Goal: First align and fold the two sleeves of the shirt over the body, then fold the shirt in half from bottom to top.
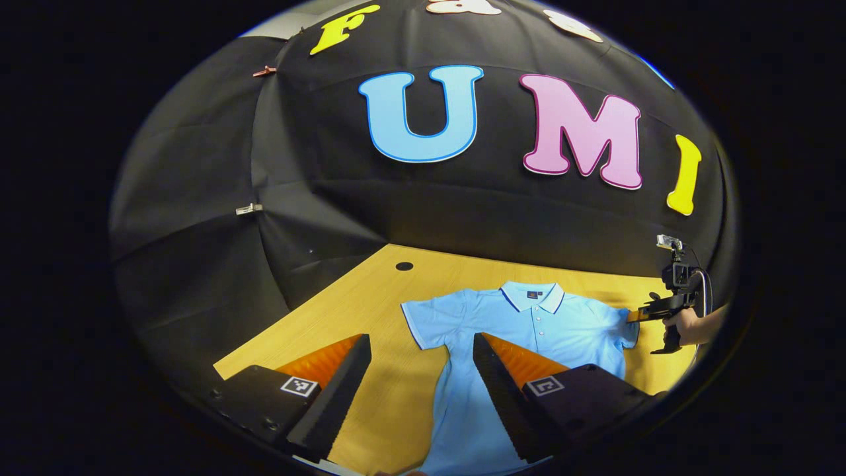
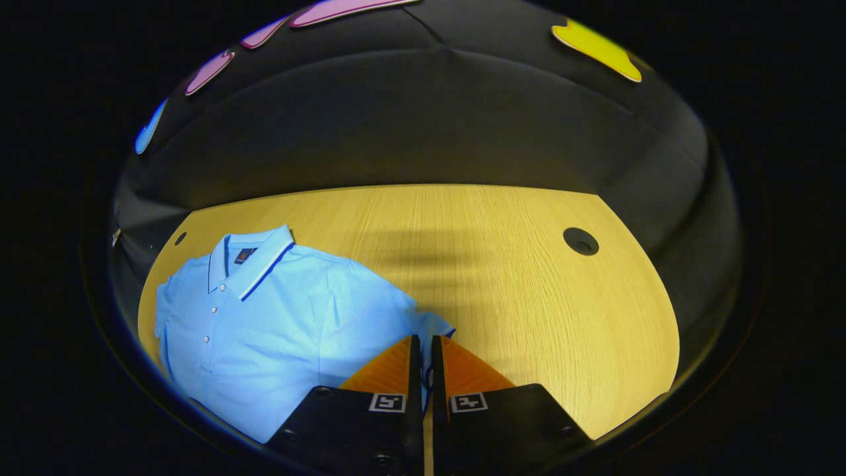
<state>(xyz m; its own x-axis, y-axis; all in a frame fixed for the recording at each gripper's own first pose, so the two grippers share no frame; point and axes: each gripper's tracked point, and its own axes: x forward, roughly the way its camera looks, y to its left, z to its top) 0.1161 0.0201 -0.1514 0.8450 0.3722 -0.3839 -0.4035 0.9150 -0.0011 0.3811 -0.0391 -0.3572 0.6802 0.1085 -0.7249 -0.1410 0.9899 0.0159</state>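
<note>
Brightness: booth dim overall; surface (image 2: 502, 277) and shirt (image 2: 277, 330) well lit, black wall soaks up light.
Source: overhead, soft.
Shadows: broad faint smear on the surface in right gripper view, beyond the right tool (image 2: 426, 344); edges soft.
Glare: shirt slightly blown out pale at its centre in right gripper view.
Distortion: strong fisheye; surface edge and wall seams bow hard near the rim.
Focus: centre sharp, wood grain readable; left tool (image 1: 422, 347) fingers slightly soft up close; rim darkens and smears.
</note>
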